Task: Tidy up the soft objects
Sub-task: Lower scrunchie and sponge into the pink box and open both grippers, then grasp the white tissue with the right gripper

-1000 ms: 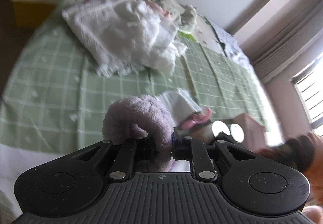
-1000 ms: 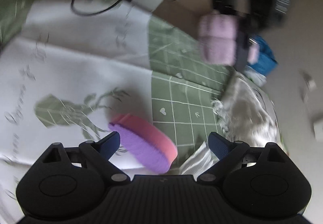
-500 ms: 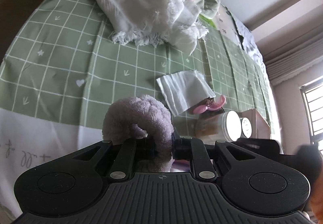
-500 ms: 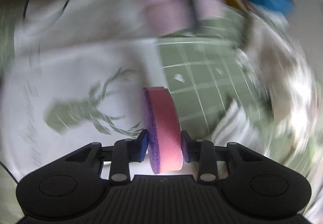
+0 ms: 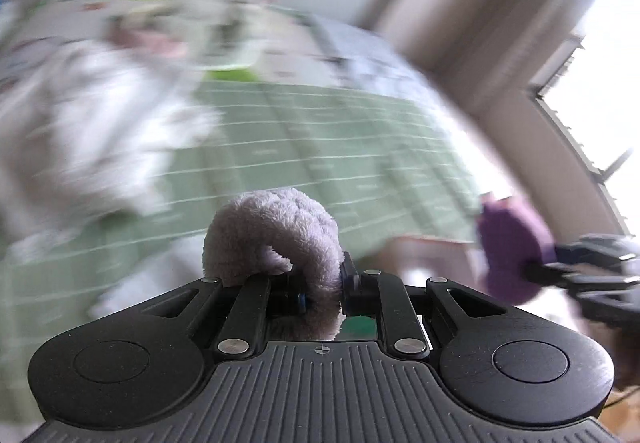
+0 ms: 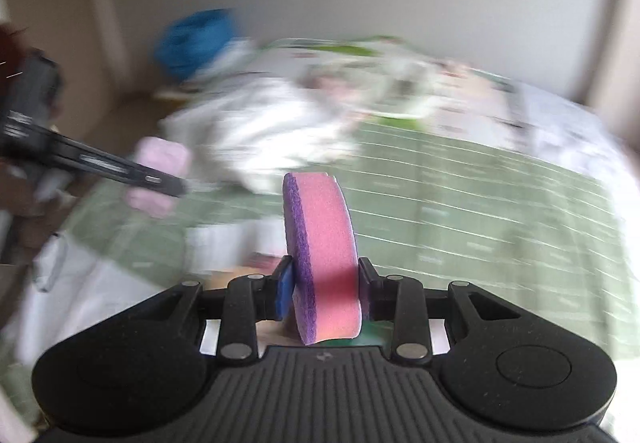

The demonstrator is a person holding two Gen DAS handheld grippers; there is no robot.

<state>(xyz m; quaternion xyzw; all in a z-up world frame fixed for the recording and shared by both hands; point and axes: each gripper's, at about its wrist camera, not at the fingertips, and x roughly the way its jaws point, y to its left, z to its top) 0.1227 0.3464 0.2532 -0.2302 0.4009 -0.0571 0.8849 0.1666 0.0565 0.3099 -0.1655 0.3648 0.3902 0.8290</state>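
Two soft things are in my grip above the bed (image 6: 500,195): left tongs (image 5: 322,285) pinch the fuzzy lilac loop (image 5: 276,231), right tongs (image 6: 323,293) squeeze the pink-and-purple sponge (image 6: 320,255) on edge. Both views smear, so I judge a fast swing could slip either one. White cloth (image 6: 256,131) lies heaped ahead; blue bundle (image 6: 196,41) sits beyond.

bed (image 5: 320,147): green checked cover | wall (image 6: 460,3): pale | window (image 5: 600,63): bright daylight

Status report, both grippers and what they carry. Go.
Left gripper shut on fuzzy lilac band. Right gripper shut on pink-purple sponge. Both raised over green bedspread; views blurred, nothing seen blocking.
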